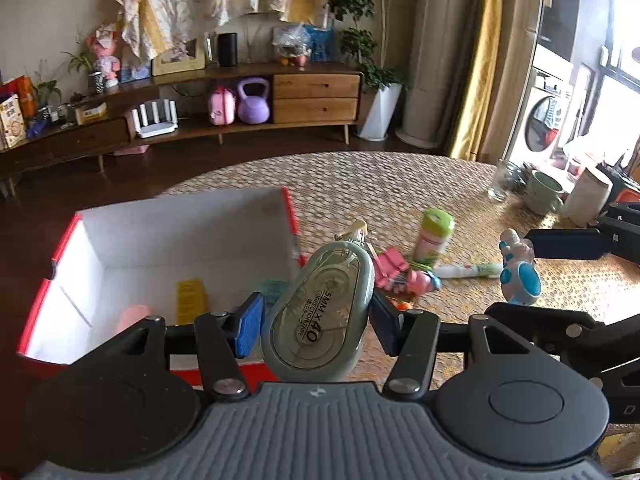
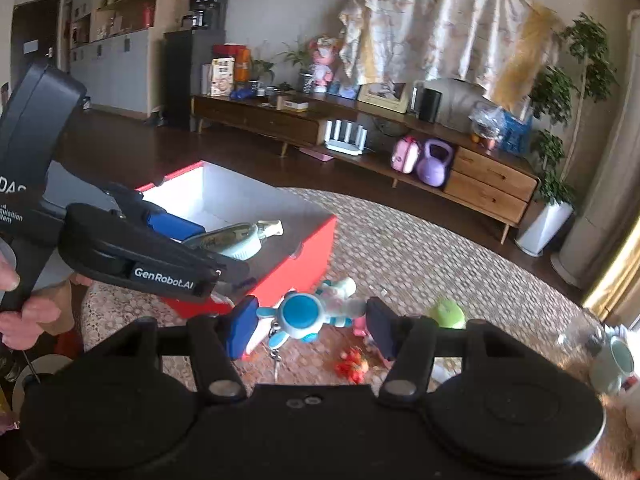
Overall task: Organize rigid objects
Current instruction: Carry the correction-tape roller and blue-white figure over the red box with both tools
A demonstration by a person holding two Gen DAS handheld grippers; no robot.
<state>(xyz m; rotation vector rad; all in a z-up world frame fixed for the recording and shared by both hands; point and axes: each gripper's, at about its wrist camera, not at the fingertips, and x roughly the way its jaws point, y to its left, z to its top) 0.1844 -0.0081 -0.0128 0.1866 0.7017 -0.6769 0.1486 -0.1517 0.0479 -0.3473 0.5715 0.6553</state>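
My left gripper (image 1: pixel 316 320) is shut on a grey-green correction tape dispenser (image 1: pixel 320 312), held in the air beside the right wall of a red box with a white inside (image 1: pixel 120 240). In the right wrist view the same dispenser (image 2: pixel 236 240) hangs over the box (image 2: pixel 312 248). My right gripper (image 2: pixel 312 326) is shut on a blue and white toy figure keychain (image 2: pixel 304 316), lifted above the table; a key dangles below it. The left wrist view shows this toy (image 1: pixel 518 268) to the right. In the box lie a yellow card (image 1: pixel 191 300) and a pink item (image 1: pixel 132 318).
On the woven table mat (image 1: pixel 400 188) lie a green-capped bottle (image 1: pixel 434 236), pink clips (image 1: pixel 394 270), a white pen (image 1: pixel 468 270) and a red-orange small item (image 2: pixel 354 364). A glass (image 1: pixel 502 180), a green mug (image 1: pixel 544 192) and a white canister (image 1: pixel 588 196) stand at the far right.
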